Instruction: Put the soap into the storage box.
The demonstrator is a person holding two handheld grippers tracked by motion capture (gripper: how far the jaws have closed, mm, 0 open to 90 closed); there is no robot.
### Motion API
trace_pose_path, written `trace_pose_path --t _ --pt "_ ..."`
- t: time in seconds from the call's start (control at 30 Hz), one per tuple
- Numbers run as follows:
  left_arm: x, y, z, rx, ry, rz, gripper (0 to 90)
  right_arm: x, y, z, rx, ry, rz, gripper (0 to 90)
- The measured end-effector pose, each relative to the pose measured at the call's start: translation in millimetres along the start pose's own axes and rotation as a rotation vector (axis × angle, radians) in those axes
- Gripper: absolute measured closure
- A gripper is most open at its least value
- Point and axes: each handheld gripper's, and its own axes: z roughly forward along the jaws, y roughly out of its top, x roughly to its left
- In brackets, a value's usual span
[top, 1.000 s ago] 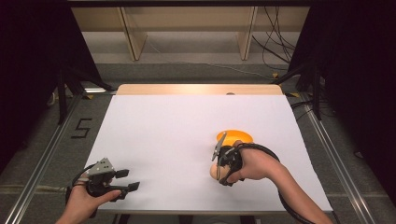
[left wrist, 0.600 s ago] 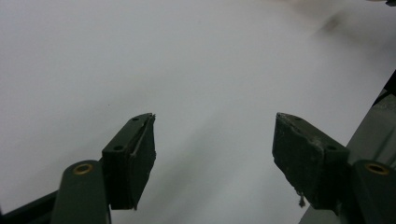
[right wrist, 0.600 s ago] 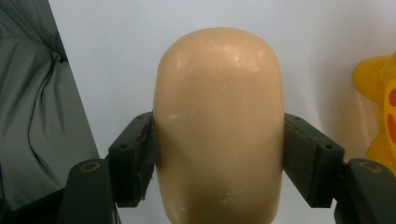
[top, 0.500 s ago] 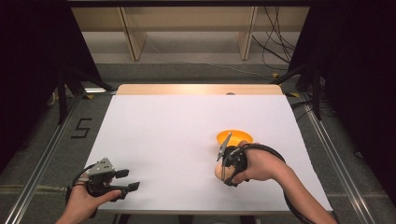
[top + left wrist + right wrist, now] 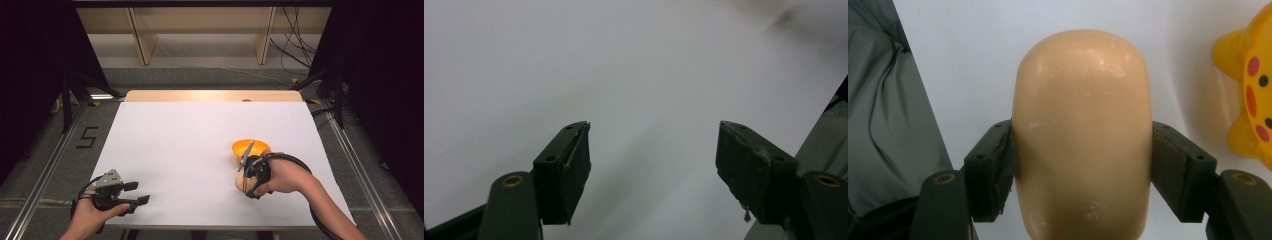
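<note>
A pale peach rounded block sits squeezed between the two jaws of my right gripper, which is shut on it. From above, the same block pokes out at the left of the right gripper, low over the white table near its front right. An orange-yellow toy dish with a cartoon face lies just beside it, and shows as an orange bowl shape behind the hand. My left gripper rests at the front left corner, jaws wide open over bare table.
The white sheet covers the table, with a wooden strip along the far edge. Grey floor, metal rails and cables surround it. Dark curtains hang at both sides. A grey cloth shows beyond the table edge in the right gripper view.
My right gripper has drawn back toward the front edge with the peach block, away from the orange dish. The left gripper has stayed put.
</note>
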Motion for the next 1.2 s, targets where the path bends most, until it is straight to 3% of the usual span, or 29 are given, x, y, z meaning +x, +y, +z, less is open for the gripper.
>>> trace_pose_path --t 0.07,0.1,0.13,0.23,0.27,0.3,0.43,0.5,0.57,0.93,1.0,1.1,1.13,1.2 --pt "-0.6 0.3 -0.7 0.008 0.013 0.001 29.8 0.7 -1.4 -1.0 0.0 0.013 0.028 33.1" --pt "-0.5 0.3 -0.7 0.009 0.012 0.001 29.7 -1.6 -2.6 -1.4 -0.002 -0.001 0.002 33.2" --pt "-0.4 0.3 -0.7 0.009 0.012 0.001 29.8 -0.2 -3.0 -2.4 0.006 0.006 0.034 33.2" --pt "-0.3 0.4 -0.6 0.01 0.012 0.001 29.8 -2.9 -5.4 -3.6 0.006 -0.004 0.016 33.2" --pt "-0.2 0.4 -0.6 0.01 0.012 0.001 29.7 -2.1 -5.7 -4.4 0.006 0.006 0.036 33.2" --pt "-0.1 0.4 -0.7 0.011 0.012 0.002 29.8 -3.5 -6.0 -5.1 0.015 0.017 0.026 33.2" --pt "0.5 0.1 -0.8 0.008 0.007 0.003 29.7 -5.5 -8.7 -6.9 0.004 -0.015 0.033 33.2" --pt "0.3 0.4 -1.3 0.014 0.013 0.006 29.7 -4.6 -8.6 -8.3 0.007 -0.002 0.051 33.2" --pt "0.7 0.0 -0.4 0.005 0.002 0.004 29.8 -5.9 -9.1 -8.8 -0.002 0.0 0.039 33.2" --pt "0.8 0.3 -1.5 0.008 0.005 0.006 29.7 -11.7 -11.7 -12.9 -0.006 -0.01 0.046 33.2" --pt "1.0 0.1 -1.1 0.003 0.004 0.004 29.7 -11.5 -12.1 -14.4 0.006 -0.022 0.073 33.2" --pt "1.2 0.1 -1.1 0.006 0.003 0.003 29.7 -15.8 -13.1 -15.0 -0.003 -0.02 0.052 33.2" --pt "1.1 0.1 -1.0 0.005 0.003 0.003 29.7 -15.6 -13.4 -15.8 0.003 -0.024 0.073 33.2" --pt "1.1 0.2 -1.0 0.004 0.003 0.004 29.7 -17.1 -13.6 -15.9 -0.002 -0.023 0.066 33.2"
